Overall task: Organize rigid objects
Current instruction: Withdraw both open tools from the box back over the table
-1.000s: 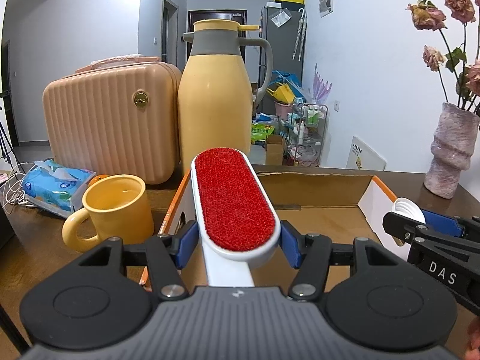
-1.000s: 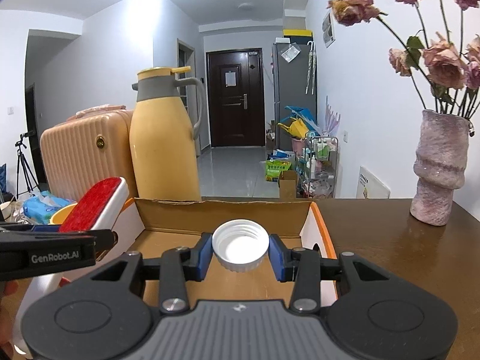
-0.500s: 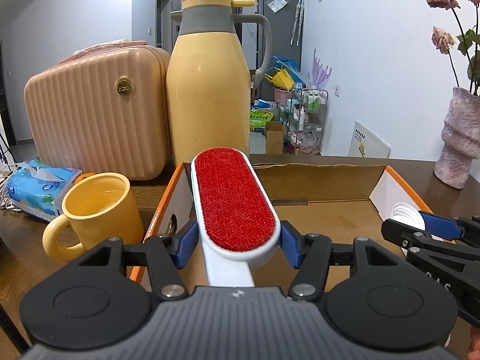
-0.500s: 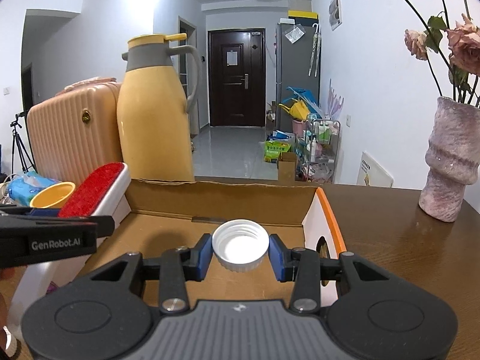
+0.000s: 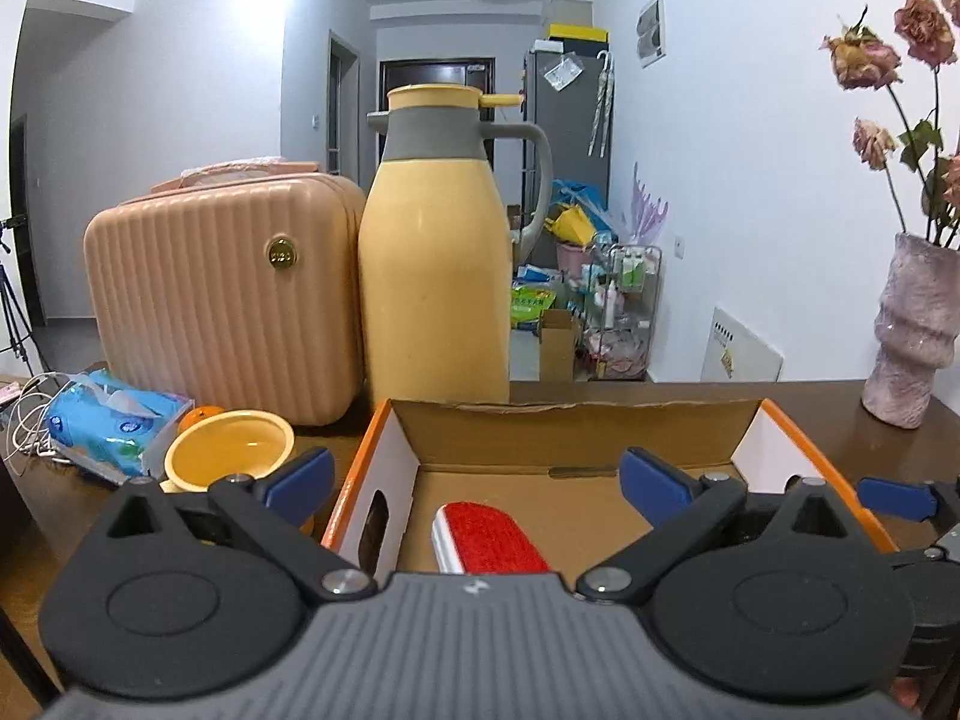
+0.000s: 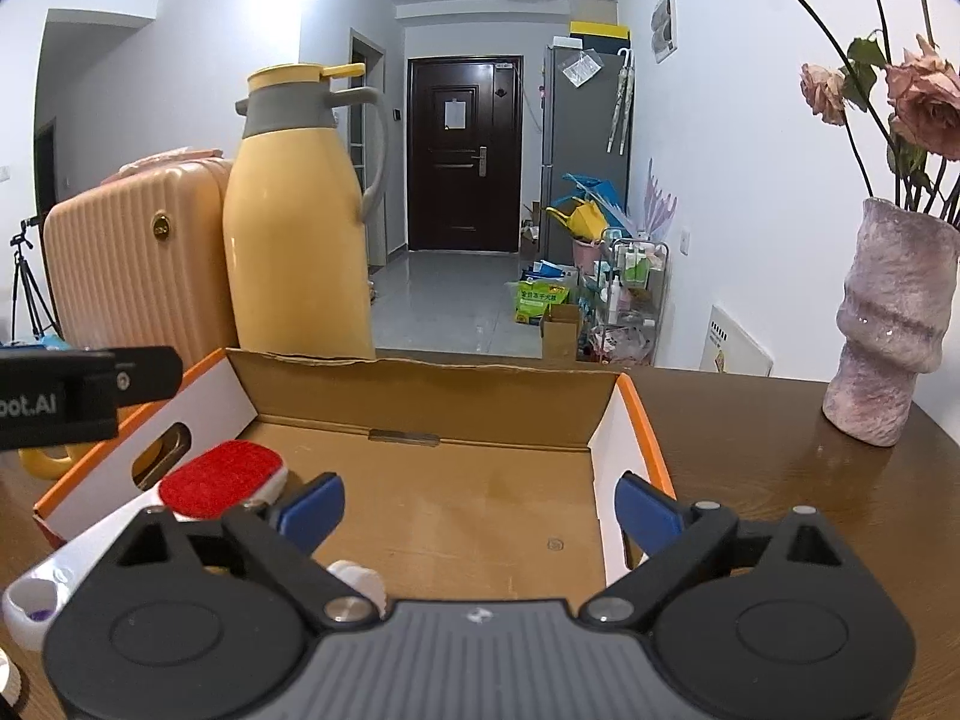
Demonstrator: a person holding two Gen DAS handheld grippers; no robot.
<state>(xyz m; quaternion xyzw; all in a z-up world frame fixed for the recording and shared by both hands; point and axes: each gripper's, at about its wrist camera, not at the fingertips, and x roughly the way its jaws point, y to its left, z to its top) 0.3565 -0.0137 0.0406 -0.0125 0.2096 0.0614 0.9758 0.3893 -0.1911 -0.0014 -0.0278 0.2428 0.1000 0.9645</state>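
An open cardboard box (image 5: 576,432) with orange-edged white side walls sits on the brown table; it also shows in the right wrist view (image 6: 420,387). A white lint brush with a red pad (image 5: 486,537) lies inside the box at its left; in the right wrist view the brush (image 6: 219,480) leans over the box's near left corner. A white bottle cap (image 6: 354,579) lies in the box, half hidden under my right gripper. My left gripper (image 5: 474,477) is open and empty above the brush. My right gripper (image 6: 480,507) is open and empty above the box.
Behind the box stand a tall yellow thermos jug (image 5: 435,264) and a peach ribbed case (image 5: 222,294). A yellow mug (image 5: 228,459) and a blue tissue pack (image 5: 108,426) lie to the left. A pink vase with dried roses (image 6: 888,324) stands on the right.
Both grippers have opened. The left one let the lint brush go into the box; the right one let the white cap drop into the box. Both pulled back a little.
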